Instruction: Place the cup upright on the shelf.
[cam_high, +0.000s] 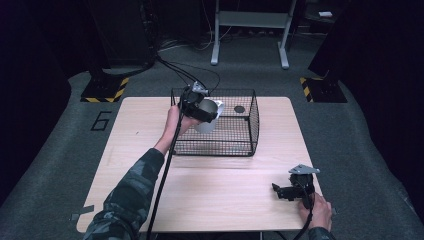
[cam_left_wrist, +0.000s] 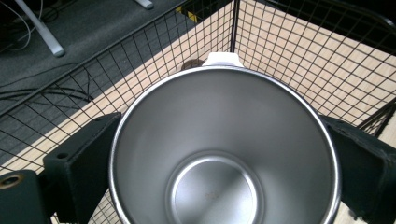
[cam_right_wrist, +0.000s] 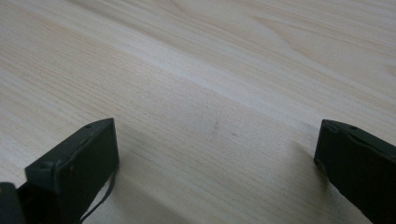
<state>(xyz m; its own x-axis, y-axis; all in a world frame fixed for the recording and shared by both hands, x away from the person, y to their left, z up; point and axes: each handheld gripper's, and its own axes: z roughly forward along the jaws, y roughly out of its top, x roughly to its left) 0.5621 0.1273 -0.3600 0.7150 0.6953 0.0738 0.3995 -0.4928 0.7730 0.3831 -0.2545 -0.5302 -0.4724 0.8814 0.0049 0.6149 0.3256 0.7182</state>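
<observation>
A steel cup (cam_left_wrist: 224, 149) with a white handle (cam_left_wrist: 222, 59) sits between the jaws of my left gripper (cam_high: 209, 116), which is shut on its sides. In the high view the steel cup (cam_high: 210, 116) hangs tilted over the black wire basket (cam_high: 250, 131), at its left part. The cup is empty, its mouth facing the camera in the left gripper view. My right gripper (cam_high: 278, 191) rests low at the table's front right, open, with bare wood between its jaws (cam_right_wrist: 217, 140).
A small dark disc (cam_high: 239, 109) lies inside the basket near its back right. The wooden table (cam_high: 225, 190) has free room in front of the basket. Cables trail from both grippers. A metal stand (cam_high: 250, 30) and yellow-black floor plates lie beyond the table.
</observation>
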